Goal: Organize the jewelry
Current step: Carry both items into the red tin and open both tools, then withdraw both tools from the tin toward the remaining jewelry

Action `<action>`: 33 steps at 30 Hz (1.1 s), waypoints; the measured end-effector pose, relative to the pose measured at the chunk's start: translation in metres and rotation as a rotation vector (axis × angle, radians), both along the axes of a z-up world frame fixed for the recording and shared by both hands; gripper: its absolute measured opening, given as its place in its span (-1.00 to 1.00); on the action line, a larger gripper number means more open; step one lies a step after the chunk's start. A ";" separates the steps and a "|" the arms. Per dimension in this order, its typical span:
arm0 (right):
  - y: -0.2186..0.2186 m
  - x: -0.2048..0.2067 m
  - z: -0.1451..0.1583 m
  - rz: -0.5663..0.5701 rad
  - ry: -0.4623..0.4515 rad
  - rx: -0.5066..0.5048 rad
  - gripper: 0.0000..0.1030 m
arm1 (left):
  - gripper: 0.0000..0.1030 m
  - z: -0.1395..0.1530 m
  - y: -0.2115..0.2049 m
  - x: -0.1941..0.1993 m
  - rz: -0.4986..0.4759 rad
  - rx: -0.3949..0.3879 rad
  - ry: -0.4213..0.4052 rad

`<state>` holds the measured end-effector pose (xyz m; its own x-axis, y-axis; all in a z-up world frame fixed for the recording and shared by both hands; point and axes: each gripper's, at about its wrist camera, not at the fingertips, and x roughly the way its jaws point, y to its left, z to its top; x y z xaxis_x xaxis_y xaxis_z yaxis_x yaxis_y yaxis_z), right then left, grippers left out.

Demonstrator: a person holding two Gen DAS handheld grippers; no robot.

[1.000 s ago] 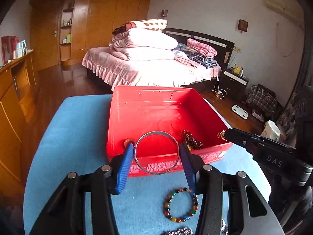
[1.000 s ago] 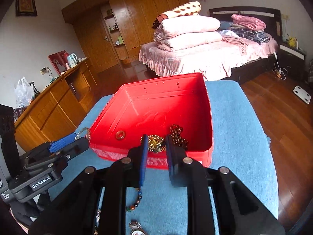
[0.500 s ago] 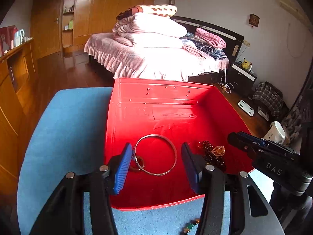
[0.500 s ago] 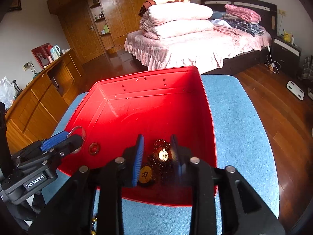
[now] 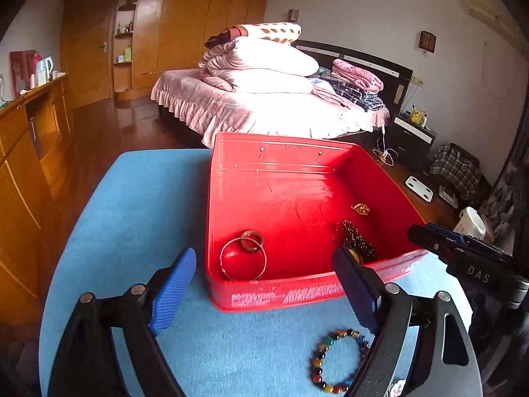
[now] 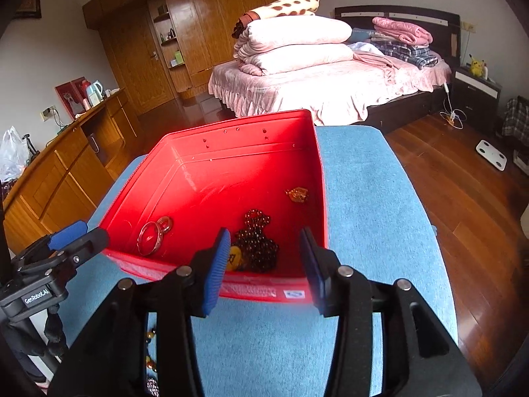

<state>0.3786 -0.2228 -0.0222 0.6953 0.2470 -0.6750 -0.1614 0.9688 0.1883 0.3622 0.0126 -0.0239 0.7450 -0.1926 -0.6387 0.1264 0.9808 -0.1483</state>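
Observation:
A red box (image 5: 291, 289) (image 6: 317, 152) stands on the blue table. Inside lie a silver bangle (image 5: 243, 262) (image 6: 149, 238), a small brown ring (image 5: 252, 240) (image 6: 164, 224), a dark bead necklace (image 5: 357, 241) (image 6: 258, 248) and a gold pendant (image 5: 360, 209) (image 6: 297, 195). My left gripper (image 5: 264, 284) is open and empty, just before the box's near wall. My right gripper (image 6: 264, 258) is open and empty over the box's near edge. A multicoloured bead bracelet (image 5: 337, 360) lies on the table in front of the box.
The blue tabletop (image 5: 132, 218) (image 6: 370, 198) surrounds the box. More jewelry (image 6: 150, 364) lies at the near edge, mostly hidden by the right gripper body. A wooden cabinet (image 5: 29, 139) is to the left, a bed (image 5: 264, 109) behind.
My left gripper opened and let the silver bangle drop into the box, then drew back. My right gripper opened, released the gold pendant into the box, and drew back.

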 end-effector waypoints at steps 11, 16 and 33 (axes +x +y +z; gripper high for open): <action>-0.005 -0.085 0.015 0.060 -0.145 0.003 0.28 | 0.82 -0.012 0.028 -0.078 0.037 -0.034 -0.031; -0.011 -0.113 0.000 0.060 -0.131 -0.009 0.28 | 0.83 -0.023 0.028 -0.111 0.072 0.012 -0.027; -0.018 -0.164 -0.046 0.025 -0.025 -0.016 0.28 | 0.83 -0.068 0.017 -0.156 0.058 0.021 0.078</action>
